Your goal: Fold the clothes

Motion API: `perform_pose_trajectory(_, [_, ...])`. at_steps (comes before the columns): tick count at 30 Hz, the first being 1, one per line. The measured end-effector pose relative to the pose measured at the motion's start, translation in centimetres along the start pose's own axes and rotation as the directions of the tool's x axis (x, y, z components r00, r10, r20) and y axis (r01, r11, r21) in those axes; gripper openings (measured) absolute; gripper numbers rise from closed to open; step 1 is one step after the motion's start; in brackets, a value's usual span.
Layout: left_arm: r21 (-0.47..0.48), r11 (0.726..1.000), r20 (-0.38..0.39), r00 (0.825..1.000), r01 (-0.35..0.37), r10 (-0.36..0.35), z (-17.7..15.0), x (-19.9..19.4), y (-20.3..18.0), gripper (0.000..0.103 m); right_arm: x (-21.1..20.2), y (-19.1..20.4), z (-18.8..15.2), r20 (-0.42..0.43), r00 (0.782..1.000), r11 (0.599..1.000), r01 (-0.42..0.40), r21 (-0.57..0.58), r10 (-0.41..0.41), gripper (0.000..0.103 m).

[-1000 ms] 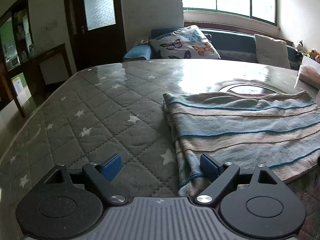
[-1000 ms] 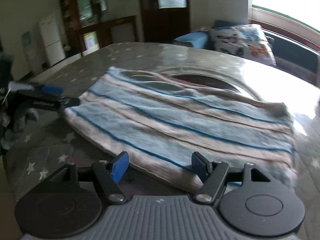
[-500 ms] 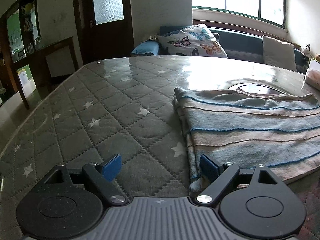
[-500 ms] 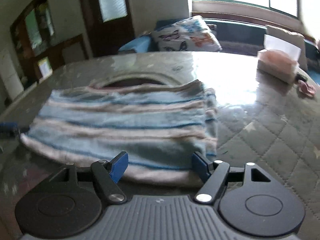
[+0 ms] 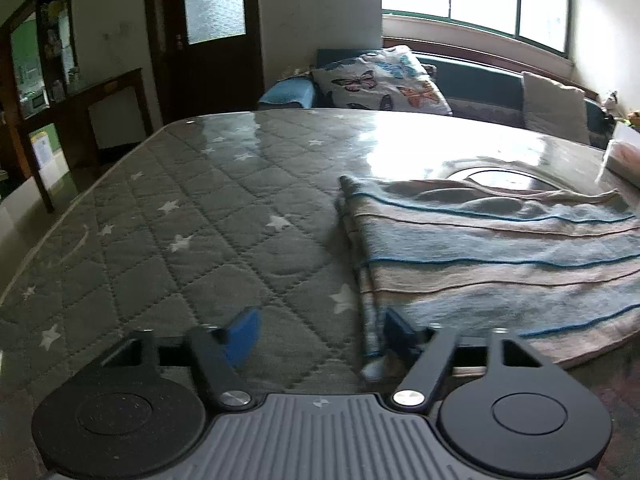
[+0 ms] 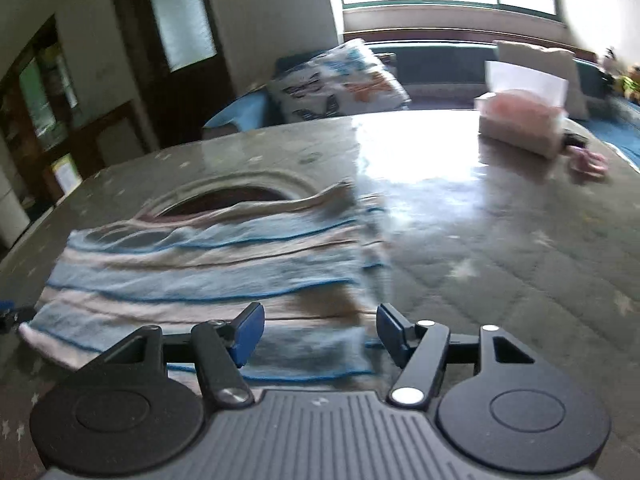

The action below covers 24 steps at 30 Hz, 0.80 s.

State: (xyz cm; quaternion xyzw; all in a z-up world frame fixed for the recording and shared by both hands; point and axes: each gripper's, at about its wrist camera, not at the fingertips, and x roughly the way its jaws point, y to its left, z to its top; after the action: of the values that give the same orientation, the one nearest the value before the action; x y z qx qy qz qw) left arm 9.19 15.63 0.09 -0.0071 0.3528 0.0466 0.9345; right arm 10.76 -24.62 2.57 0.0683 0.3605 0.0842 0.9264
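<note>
A folded garment with blue, pale blue and beige stripes [image 5: 500, 256] lies flat on a grey quilted table cover with white stars [image 5: 192, 224]. My left gripper [image 5: 318, 330] is open, low over the table at the garment's near left corner; its right finger touches the garment's left edge. In the right wrist view the garment [image 6: 208, 264] lies ahead and to the left. My right gripper [image 6: 320, 334] is open over the garment's near right corner, with cloth between its fingers.
A pink tissue box [image 6: 524, 124] stands on the far right of the table, with a small pink item [image 6: 588, 160] beside it. A butterfly pillow [image 5: 380, 82] lies on a sofa beyond the table. A dark door [image 5: 204, 36] and cabinet stand at the left.
My left gripper has shifted left along the garment's edge and its jaws have narrowed a little. My right gripper has swung from the garment's middle to its right corner.
</note>
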Motion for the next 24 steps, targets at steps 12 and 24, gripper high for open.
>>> perform_pose_trajectory(12, [-0.006, 0.989, -0.042, 0.989, 0.145, -0.145, -0.1, -0.8, -0.9, 0.01, -0.6, -1.2, -1.2, -0.026, 1.0, 1.0, 0.002, 0.031, -0.001, 0.016])
perform_pose_trajectory(24, [0.061, 0.962, -0.101, 0.961, 0.266, -0.259, -2.8, -4.4, -3.5, 0.008, -4.6, -3.6, -3.2, -0.036, 0.996, 0.997, 0.077, 0.013, -0.077, 0.007])
